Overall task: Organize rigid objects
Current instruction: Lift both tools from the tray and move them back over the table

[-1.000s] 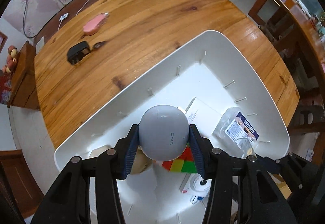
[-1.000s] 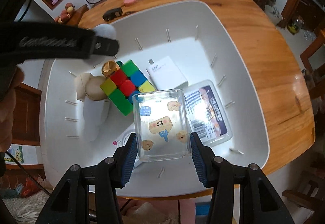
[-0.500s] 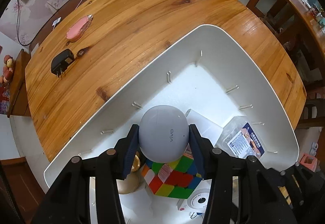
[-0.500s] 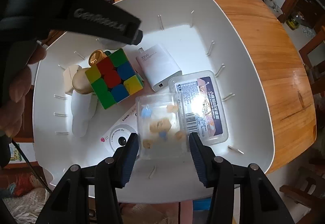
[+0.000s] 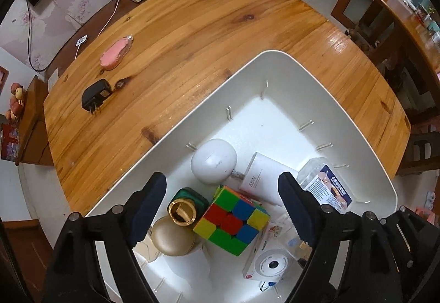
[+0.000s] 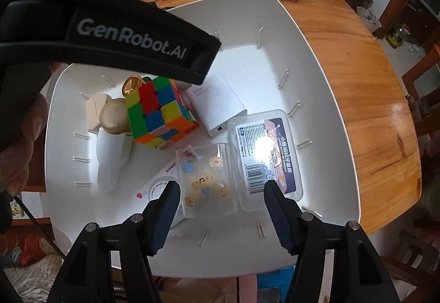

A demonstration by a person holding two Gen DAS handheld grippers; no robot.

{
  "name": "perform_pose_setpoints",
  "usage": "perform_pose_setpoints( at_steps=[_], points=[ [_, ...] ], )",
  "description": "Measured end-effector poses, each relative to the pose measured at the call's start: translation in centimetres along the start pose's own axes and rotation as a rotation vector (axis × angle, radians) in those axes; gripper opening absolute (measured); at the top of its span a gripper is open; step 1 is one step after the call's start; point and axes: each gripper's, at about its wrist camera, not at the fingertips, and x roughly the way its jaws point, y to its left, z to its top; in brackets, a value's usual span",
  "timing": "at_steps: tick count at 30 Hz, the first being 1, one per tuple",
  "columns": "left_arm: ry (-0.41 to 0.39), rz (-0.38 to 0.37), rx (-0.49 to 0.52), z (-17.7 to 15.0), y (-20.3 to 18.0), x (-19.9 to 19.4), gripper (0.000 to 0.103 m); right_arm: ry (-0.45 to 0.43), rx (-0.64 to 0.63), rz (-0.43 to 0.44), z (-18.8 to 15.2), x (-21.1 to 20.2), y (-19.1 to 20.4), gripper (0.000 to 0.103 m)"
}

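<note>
Resting on the floor of the large white plastic bin (image 5: 277, 61), the smooth white egg-shaped earbud case (image 5: 214, 160) lies at about twelve o'clock from the left gripper (image 5: 222, 205), next to the multicoloured puzzle cube (image 5: 232, 220) and the white rectangular charger block (image 5: 261, 179). It sits loose among the other hard items, which fits a sorting job where everything rigid is gathered into one container. The left gripper hovers above the bin with its dark blue padded fingers (image 5: 148, 204) spread wide, touching nothing; the cube and a gold-capped green bottle (image 5: 187, 206) show through the gap between them.

In the right wrist view, the clear square plastic box printed with small cartoon bears (image 6: 205, 179) lies on the bin floor at roughly twelve o'clock from the right gripper (image 6: 221, 205), just beside a clear lidded case with a dark blue label (image 6: 265, 157) at one o'clock. The right gripper is likewise parted, its jaws standing either side of the bear box without pressing it, as far as can be judged.

Out on the round wooden table (image 5: 206, 28), a pink oblong object (image 5: 115, 54) and a black plug adapter (image 5: 95, 96) sit well apart from the bin at ten o'clock, probably next to be collected.
</note>
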Motion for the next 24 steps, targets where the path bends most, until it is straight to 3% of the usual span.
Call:
perform_pose_setpoints(
  at_steps=[16, 24],
  points=[
    [-0.1, -0.035, -0.116, -2.4, 3.9, -5.9, 0.086, -0.062, -0.072, -0.037, 1.1, -3.0, 1.5, 0.064],
    [-0.171, -0.015, -0.185, -3.0, 7.1, -9.6, 0.086, -0.108, -0.107, -0.021, 2.6, -4.9, 2.6, 0.064]
  ],
)
